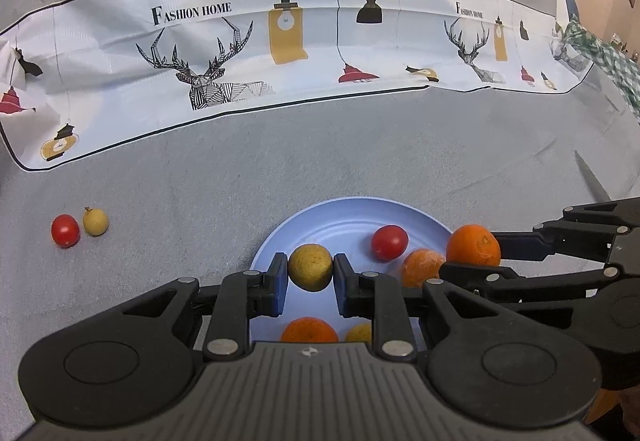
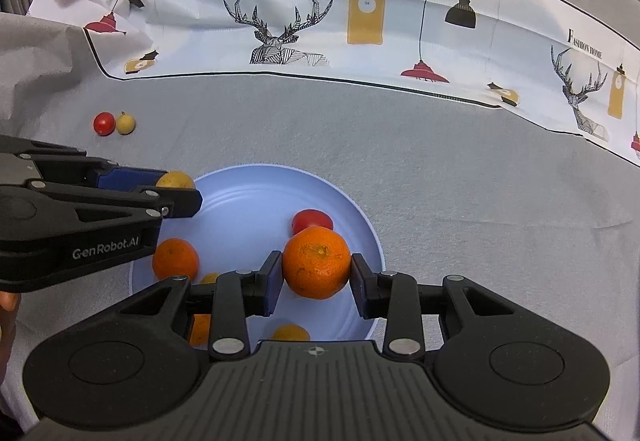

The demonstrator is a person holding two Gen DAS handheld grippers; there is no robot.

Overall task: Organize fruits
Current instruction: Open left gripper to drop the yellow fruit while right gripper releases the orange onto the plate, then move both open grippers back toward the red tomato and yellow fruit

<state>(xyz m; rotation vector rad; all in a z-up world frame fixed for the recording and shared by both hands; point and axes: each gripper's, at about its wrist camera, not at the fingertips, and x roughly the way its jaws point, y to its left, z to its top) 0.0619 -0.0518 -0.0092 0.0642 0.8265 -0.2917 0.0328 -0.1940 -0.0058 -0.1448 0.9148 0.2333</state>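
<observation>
My left gripper (image 1: 310,283) is shut on a small yellow fruit (image 1: 310,267) above the left rim of the light blue plate (image 1: 340,219). My right gripper (image 2: 316,287) is shut on an orange mandarin (image 2: 317,268) above the plate (image 2: 248,201). On the plate lie a red tomato (image 1: 389,243), a peeled mandarin (image 1: 421,267), another mandarin (image 2: 175,259) and small yellow fruits, partly hidden. A red tomato (image 1: 65,230) and a yellow fruit (image 1: 95,221) lie on the grey cloth at the far left.
A white printed cloth (image 1: 320,41) with deer and lamps runs along the back of the grey surface. A knife blade (image 1: 592,179) lies at the right. A green checked cloth (image 1: 608,57) sits at the far right.
</observation>
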